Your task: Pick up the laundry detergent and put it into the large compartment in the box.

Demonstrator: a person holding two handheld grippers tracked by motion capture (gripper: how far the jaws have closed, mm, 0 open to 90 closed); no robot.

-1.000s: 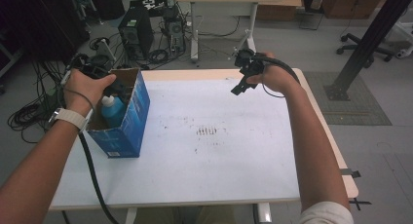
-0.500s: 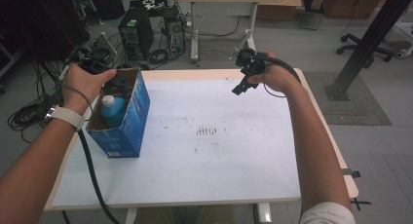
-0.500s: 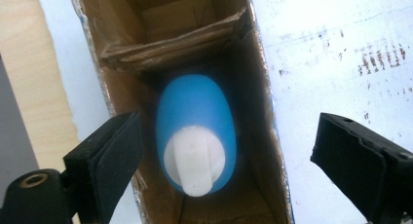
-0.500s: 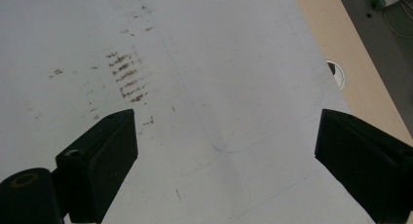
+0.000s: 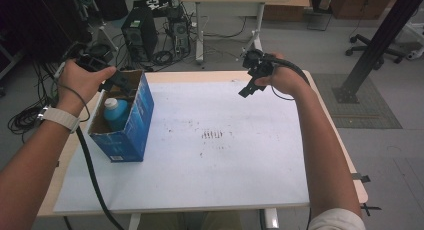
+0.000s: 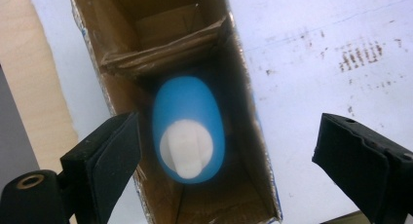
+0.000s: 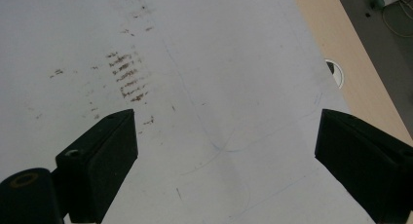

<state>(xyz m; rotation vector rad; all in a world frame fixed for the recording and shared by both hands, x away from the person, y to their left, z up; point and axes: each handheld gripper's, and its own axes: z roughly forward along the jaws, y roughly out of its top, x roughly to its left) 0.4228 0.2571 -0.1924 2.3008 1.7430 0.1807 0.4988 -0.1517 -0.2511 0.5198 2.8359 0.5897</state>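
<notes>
One worktop (image 5: 210, 165) carries everything here, its pale sheet scuffed with brown marks near the middle and edged in bare wood, and beyond it lies a grey floor with a computer tower (image 5: 137, 32), loose cables and a second desk. Next in size, an open blue cardboard box (image 5: 127, 127) stands near the worktop's left edge, and a blue bottle (image 5: 116, 112) with a white cap (image 6: 187, 146) stands upright inside it, close against the box wall and in front of a folded cardboard divider. Judging by its look, the bottle is stiff plastic, smooth and likely a bit slippery, of moderate weight if filled; the rounded shoulder just below the cap, or the cap itself, seems the best place to take hold, since the box walls crowd its sides. Above it hangs the left tool (image 5: 119, 81), whose jaws have just been opening and stand spread wide, gripping nothing, the bottle below and between them but untouched. Over the far right part of the worktop hovers the right tool (image 5: 252, 82), likewise released and holding nothing.
</notes>
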